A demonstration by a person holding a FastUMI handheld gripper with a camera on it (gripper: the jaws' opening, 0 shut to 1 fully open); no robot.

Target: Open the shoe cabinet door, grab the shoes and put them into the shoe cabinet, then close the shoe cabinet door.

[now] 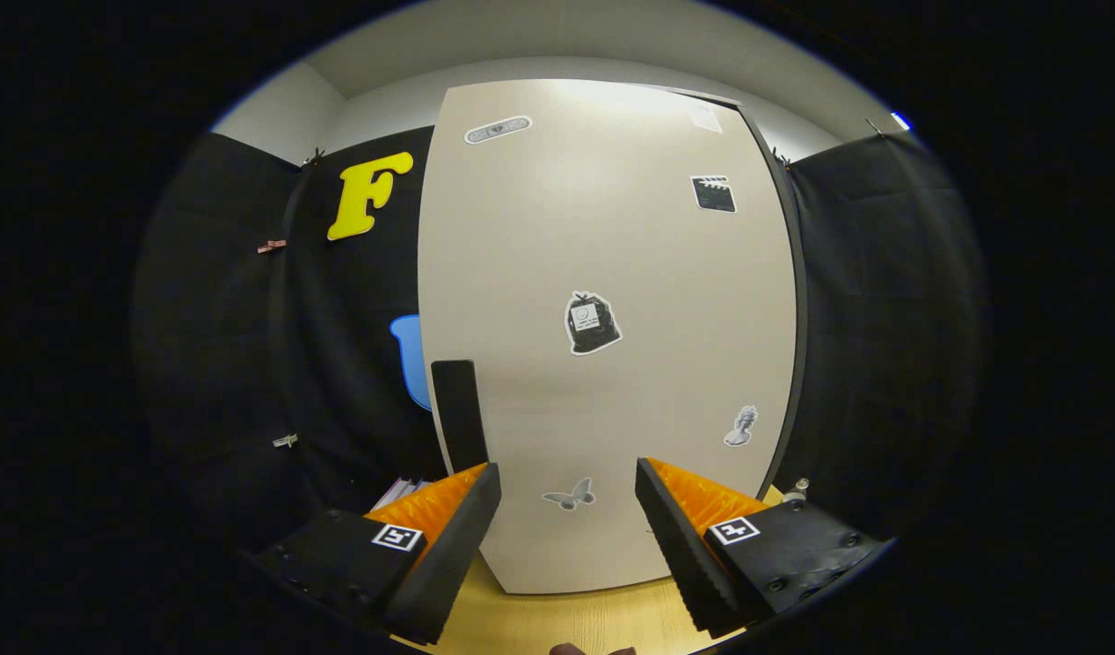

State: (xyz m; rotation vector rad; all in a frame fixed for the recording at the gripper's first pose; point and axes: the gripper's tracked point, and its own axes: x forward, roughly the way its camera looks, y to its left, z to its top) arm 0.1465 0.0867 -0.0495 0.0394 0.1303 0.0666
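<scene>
Tongs stood open, gripping nothing; cabinet door was shut at 12 o'clock, its handle at 11.

Rides on the gripper, looking forward along its two spread fingers, low above a wooden floor. Faces the closed cabinet door head-on from close, with black cloth wall on both sides.

We see our gripper pointed straight at the shoe cabinet door, low on its face. Its two fingers stand wide apart with nothing between them, both short of the door, the left one just below the door's dark handle.
</scene>
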